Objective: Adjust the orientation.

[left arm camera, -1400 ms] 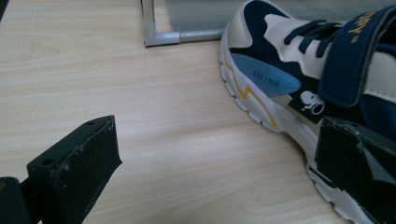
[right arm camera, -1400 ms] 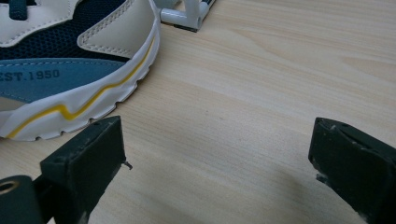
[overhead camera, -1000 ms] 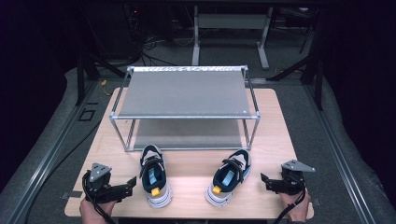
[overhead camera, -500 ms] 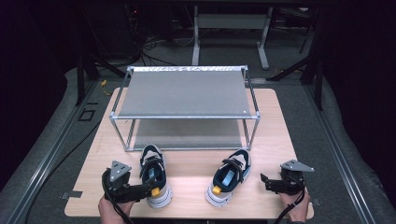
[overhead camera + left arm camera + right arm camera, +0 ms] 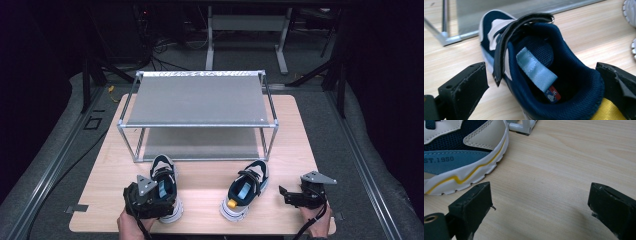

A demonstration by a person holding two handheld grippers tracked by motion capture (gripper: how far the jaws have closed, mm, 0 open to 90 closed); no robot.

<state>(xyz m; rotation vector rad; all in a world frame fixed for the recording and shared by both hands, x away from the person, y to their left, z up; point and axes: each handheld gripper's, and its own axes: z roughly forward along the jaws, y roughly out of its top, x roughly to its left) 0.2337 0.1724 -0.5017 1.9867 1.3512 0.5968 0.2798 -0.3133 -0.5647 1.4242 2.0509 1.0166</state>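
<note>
Left gripper [image 5: 150, 197] has slid onto the left shoe [image 5: 534, 67], fingers spread around its heel; right gripper [image 5: 306, 195] unmoved, agape.

Wooden table [image 5: 295, 130], grey floor [image 5: 370, 165], dark room; cables [image 5: 165, 50] behind, probably metal stand legs [image 5: 280, 47].

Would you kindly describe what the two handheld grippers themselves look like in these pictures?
Both are black. The left gripper and the right gripper each carry a grey three-cornered plate on top, and a dark cable trails from each toward the person. Their jaws are blocky black pads with scuffed, chipped edges. No sleeves are visible.
</note>
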